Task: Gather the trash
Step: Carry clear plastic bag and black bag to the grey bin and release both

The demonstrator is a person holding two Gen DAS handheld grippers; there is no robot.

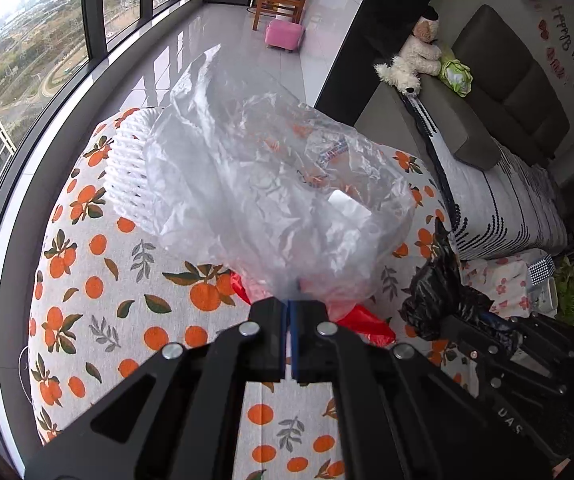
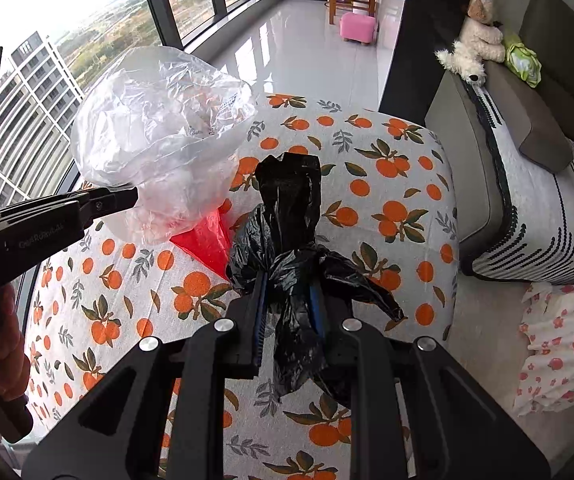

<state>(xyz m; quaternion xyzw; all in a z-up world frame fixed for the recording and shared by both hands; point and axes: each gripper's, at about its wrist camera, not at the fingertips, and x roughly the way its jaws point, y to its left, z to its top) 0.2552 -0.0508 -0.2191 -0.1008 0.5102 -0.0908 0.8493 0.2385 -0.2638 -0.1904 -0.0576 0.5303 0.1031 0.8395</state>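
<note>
Tongs both full: your left tongs (image 1: 289,304) clamp the clear bag (image 1: 271,184), right tongs (image 2: 287,292) the black bag (image 2: 287,248); nearer your left lies the red scrap (image 2: 207,240).

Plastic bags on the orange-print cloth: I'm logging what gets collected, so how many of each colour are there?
Clear bag: 1
Black bag: 1
Red bag: 1
Total: 3
</note>
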